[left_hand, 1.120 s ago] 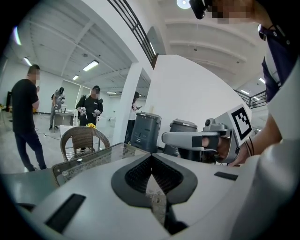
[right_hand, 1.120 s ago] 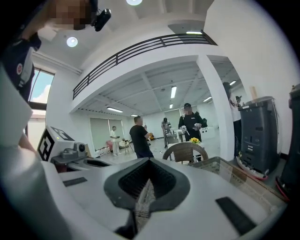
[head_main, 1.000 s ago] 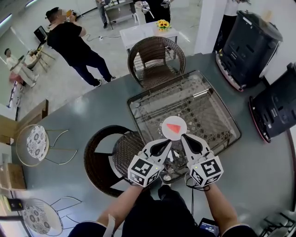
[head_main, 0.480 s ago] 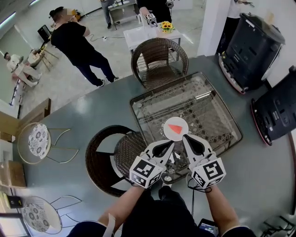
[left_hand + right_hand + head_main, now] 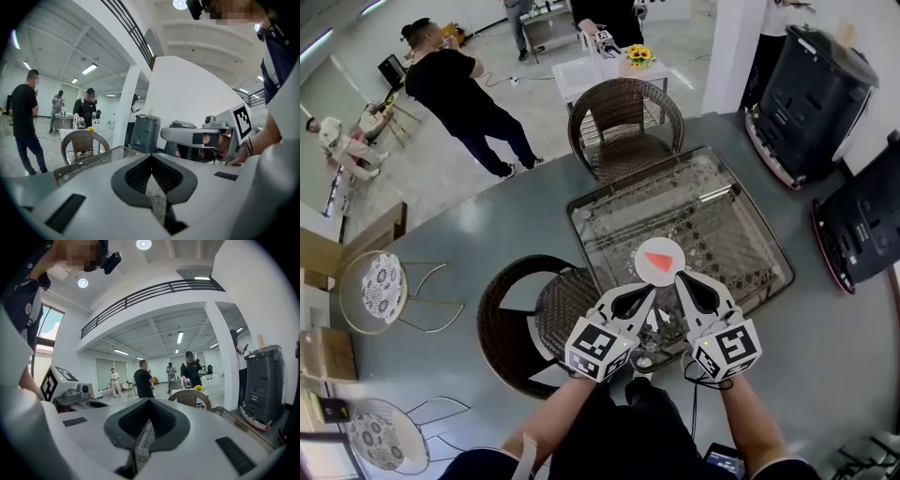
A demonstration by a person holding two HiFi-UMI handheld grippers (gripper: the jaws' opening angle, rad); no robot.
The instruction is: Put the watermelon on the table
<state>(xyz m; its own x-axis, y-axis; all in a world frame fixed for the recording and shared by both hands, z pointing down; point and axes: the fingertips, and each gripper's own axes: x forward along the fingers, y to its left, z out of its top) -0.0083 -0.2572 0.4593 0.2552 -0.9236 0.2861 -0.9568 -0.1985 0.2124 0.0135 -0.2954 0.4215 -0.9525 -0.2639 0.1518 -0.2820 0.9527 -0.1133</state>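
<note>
A red watermelon wedge (image 5: 656, 261) lies on a small white round plate (image 5: 644, 249) near the front edge of the square glass table (image 5: 722, 220) in the head view. Both grippers hover just in front of the plate, tips pointing at it. My left gripper (image 5: 650, 292) is shut with nothing in it, and its jaws meet in the left gripper view (image 5: 151, 158). My right gripper (image 5: 680, 278) is shut and holds nothing; its closed jaws show in the right gripper view (image 5: 149, 402). Neither gripper touches the plate.
A wicker chair (image 5: 625, 120) stands at the table's far side, another (image 5: 523, 319) at its near left. Two dark machines (image 5: 811, 89) (image 5: 862, 230) stand on the right. People (image 5: 459, 94) are at the back, near a small table with yellow flowers (image 5: 637, 54).
</note>
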